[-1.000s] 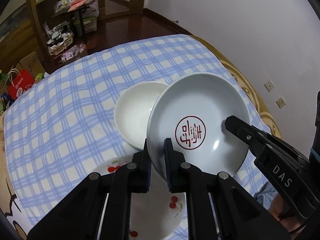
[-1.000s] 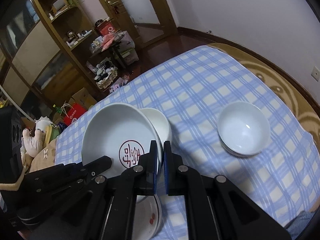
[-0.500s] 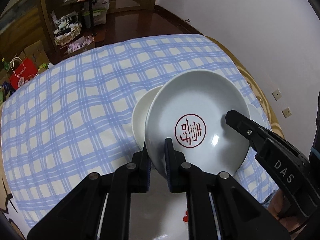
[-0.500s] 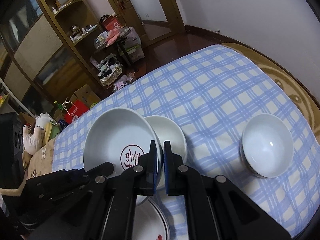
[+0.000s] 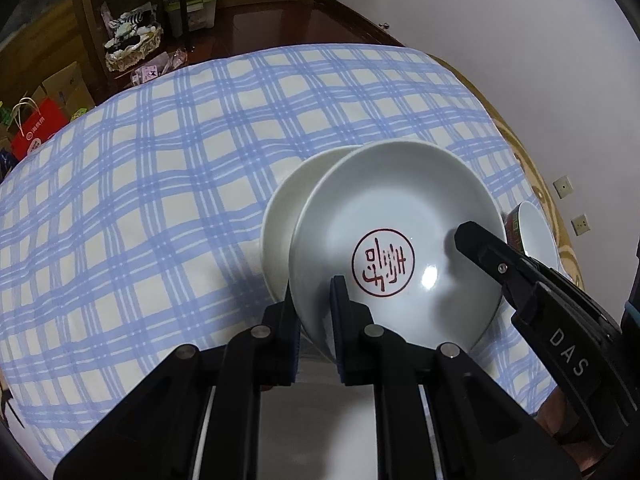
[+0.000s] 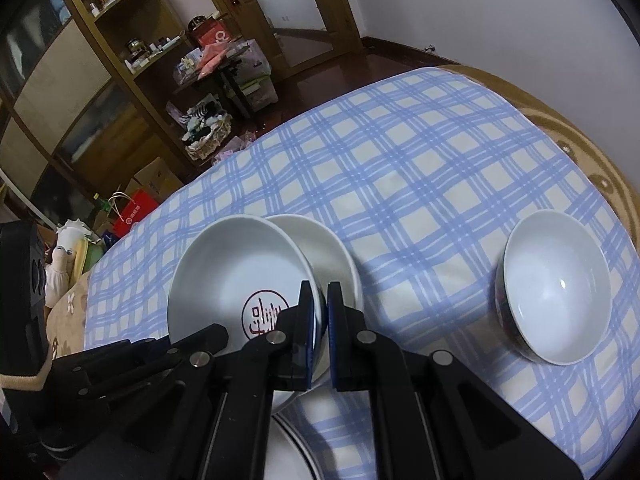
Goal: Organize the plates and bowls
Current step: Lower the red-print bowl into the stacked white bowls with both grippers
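The stamped plate (image 5: 394,240) has moved across the checked cloth (image 5: 160,200) since a second ago. It now covers more of the plain white bowl (image 5: 280,216) than it did then. The cherry dish that showed low down a second ago is now hidden behind the gripper arms, and only a white rim (image 6: 296,436) peeks out in the right view.

Both grippers hold the stamped plate. The left gripper (image 5: 314,296) is clamped on its near rim, at about 6 o'clock on the plate. The right gripper (image 6: 318,300) pinches the rim too, at about 3 o'clock in the left view.

The plate is tilted, and its left edge hangs over the plain white bowl. I think the plate is up in the air and not resting on the bowl, but the view is too poor to be sure.

The other bowl (image 6: 556,288) sits alone on the cloth, at about 3 o'clock from the right fingers and well apart from the plate. It has a dark red band on its outside.

What matters next is where the plate sits over the white bowl, which lies at about 10 o'clock from the left fingers and very near
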Motion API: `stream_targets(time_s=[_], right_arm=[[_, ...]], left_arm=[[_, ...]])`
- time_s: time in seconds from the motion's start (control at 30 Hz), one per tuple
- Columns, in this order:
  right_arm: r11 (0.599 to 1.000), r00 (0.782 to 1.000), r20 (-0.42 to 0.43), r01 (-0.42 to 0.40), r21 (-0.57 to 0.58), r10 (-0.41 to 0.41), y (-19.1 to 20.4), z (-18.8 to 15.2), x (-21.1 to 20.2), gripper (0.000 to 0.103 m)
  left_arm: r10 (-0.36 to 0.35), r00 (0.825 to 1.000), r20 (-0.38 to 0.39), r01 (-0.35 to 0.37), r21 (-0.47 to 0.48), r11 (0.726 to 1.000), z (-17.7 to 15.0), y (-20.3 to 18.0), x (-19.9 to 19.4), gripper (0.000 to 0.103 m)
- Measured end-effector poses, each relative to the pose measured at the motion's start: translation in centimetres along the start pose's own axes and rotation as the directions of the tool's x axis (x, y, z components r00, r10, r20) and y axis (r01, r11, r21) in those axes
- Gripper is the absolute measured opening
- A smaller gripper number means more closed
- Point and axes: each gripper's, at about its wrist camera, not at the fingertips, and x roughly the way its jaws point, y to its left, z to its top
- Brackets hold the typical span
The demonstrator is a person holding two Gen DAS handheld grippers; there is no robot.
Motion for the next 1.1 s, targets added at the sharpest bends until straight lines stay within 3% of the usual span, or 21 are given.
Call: stream_targets(time_s=[0.3,0.53,1.1], right_arm=[[1.000,1.000,-0.020,0.010,-0.021,-0.010,-0.3,0.0,1.5,0.007],[0.993,0.997,-0.026,0.067,-0.093,-0.069,0.9,-0.3,1.7,0.007],[0.999,0.997,-0.071,0.036,-0.020,-0.037,-0.4,-0.5,1.7,0.010]], left_arm=[[0.012,1.000,-0.015,-0.012,0.008,1.000,0.2,0.1,1.5,0.014],[0.035,0.999,-0.010,-0.034,0.033,0.999,0.4,0.1,1.7,0.014],[0.030,0.999,-0.033,-0.028,0.050,0.998,0.5,-0.2,1.5,0.016]])
